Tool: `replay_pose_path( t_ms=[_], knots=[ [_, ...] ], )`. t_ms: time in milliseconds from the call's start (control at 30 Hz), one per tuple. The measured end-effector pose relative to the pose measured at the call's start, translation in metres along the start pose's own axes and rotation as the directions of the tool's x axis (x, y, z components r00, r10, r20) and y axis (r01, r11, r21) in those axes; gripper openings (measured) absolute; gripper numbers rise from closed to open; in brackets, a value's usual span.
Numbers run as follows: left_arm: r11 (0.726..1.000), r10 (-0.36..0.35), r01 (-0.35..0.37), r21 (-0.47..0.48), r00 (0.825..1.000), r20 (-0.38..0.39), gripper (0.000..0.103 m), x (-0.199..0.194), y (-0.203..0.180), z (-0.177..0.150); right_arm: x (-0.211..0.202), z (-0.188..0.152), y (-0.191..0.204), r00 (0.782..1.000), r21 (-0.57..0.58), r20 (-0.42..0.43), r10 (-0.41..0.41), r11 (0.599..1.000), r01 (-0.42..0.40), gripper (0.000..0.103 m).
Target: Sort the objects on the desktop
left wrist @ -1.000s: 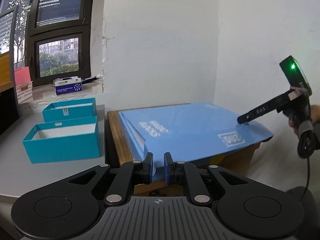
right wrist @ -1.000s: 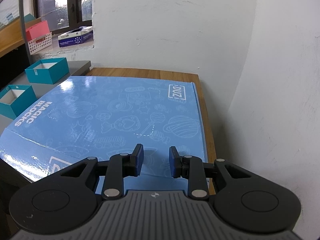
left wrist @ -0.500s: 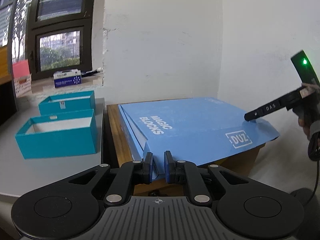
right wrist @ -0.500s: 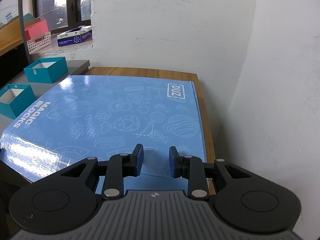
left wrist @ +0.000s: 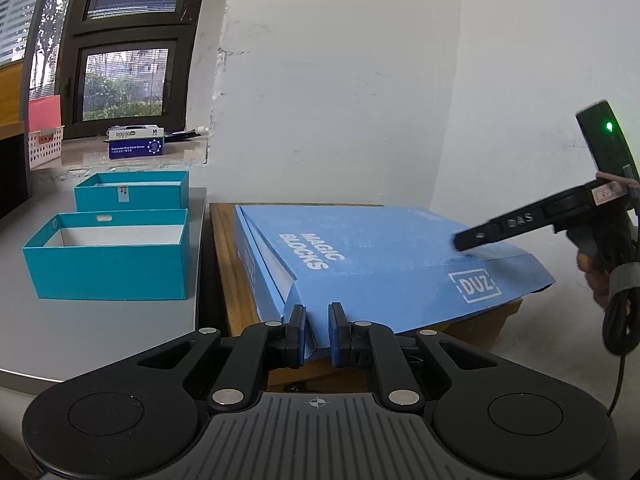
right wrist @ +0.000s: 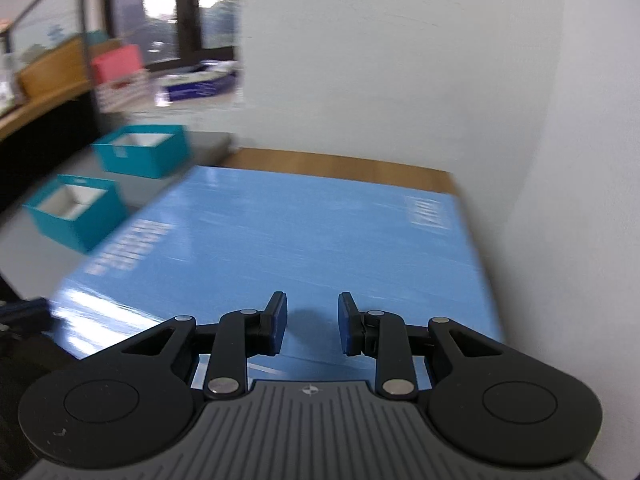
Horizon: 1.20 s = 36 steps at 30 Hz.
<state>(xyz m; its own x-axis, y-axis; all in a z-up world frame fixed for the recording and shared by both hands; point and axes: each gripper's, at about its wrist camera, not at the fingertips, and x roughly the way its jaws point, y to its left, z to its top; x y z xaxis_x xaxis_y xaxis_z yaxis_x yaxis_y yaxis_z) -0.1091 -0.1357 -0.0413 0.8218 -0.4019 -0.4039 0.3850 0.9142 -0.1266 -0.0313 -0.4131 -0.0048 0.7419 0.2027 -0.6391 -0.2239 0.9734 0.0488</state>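
Observation:
A large blue "MAGIC BLOCKS" cardboard box lies on a small wooden table, its lid slightly raised at the near side. My left gripper is shut on the lid's near front corner flap. In the left wrist view my right gripper reaches in from the right, its tip on or just above the lid. The right wrist view is motion-blurred. There my right gripper stands open over the blue box with nothing between its fingers.
Two open teal boxes sit on a grey desk left of the wooden table. A windowsill behind holds a glove carton and a white basket. White walls close in behind and to the right.
My right gripper has swung sharply, blurring its view, and its tip has shifted left along the lid. My left gripper keeps its grip on the flap and has drawn back slightly.

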Motion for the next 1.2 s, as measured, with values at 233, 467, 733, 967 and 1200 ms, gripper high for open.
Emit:
replay_pose_path(
  t_ms=[233, 467, 733, 967, 1200],
  knots=[
    [1.000, -0.010, 0.010, -0.003, 1.000, 0.010, 0.015, -0.001, 0.003, -0.001, 0.015, 0.013, 0.070, 0.988, -0.100, -0.001, 0.155, 0.983, -0.155, 0.032],
    [1.000, -0.018, 0.018, 0.006, 1.000, 0.014, 0.014, -0.002, 0.002, -0.010, 0.018, 0.015, 0.108, 0.986, -0.195, -0.015, 0.164, 0.967, -0.164, 0.032],
    [1.000, -0.009, 0.009, 0.012, 1.000, -0.017, 0.015, 0.009, 0.005, -0.022, 0.025, -0.003, 0.120, 0.988, -0.235, -0.036, 0.151, 0.960, -0.155, 0.036],
    [1.000, 0.000, 0.001, 0.017, 0.999, -0.044, 0.015, 0.018, 0.007, -0.033, 0.024, -0.005, 0.119, 0.989, -0.238, -0.030, 0.143, 0.960, -0.146, 0.036],
    [0.999, 0.025, -0.024, 0.022, 0.998, -0.051, 0.016, 0.027, 0.006, -0.038, 0.028, -0.007, 0.121, 0.990, -0.242, -0.020, 0.142, 0.960, -0.143, 0.038]
  ],
)
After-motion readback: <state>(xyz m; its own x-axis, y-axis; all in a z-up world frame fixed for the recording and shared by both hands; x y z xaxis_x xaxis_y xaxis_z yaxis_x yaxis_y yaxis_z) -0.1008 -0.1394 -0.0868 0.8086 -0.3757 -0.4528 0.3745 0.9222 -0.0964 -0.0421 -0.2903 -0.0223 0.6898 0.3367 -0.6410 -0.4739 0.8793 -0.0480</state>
